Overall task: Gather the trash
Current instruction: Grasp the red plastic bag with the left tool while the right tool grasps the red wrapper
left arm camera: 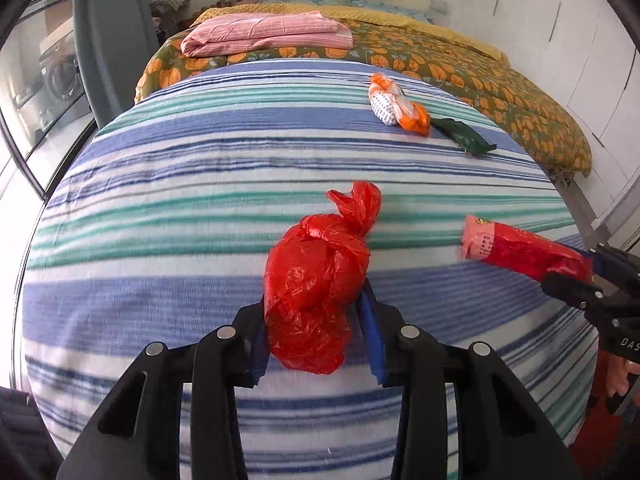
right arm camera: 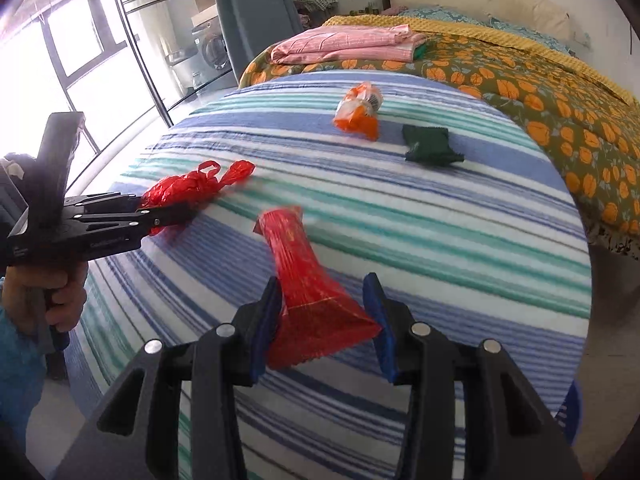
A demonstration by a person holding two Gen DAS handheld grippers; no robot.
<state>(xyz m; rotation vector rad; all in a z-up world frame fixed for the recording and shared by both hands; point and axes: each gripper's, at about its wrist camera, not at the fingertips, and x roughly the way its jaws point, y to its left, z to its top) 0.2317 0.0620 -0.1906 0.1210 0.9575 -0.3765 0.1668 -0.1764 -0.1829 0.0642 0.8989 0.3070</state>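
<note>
we have the left gripper clamped on the knotted red bag and the right gripper on the red wrapper, both over the striped blanket. light, crinkly, slippery; we'd grip mid-bulk.

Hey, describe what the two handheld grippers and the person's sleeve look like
Both the left gripper and right gripper are black plastic, with blue pads inside the fingers and round silver pins at the joints. Each has a pistol-style handle and pale lettering on its side. The left sleeve is blue.
</note>
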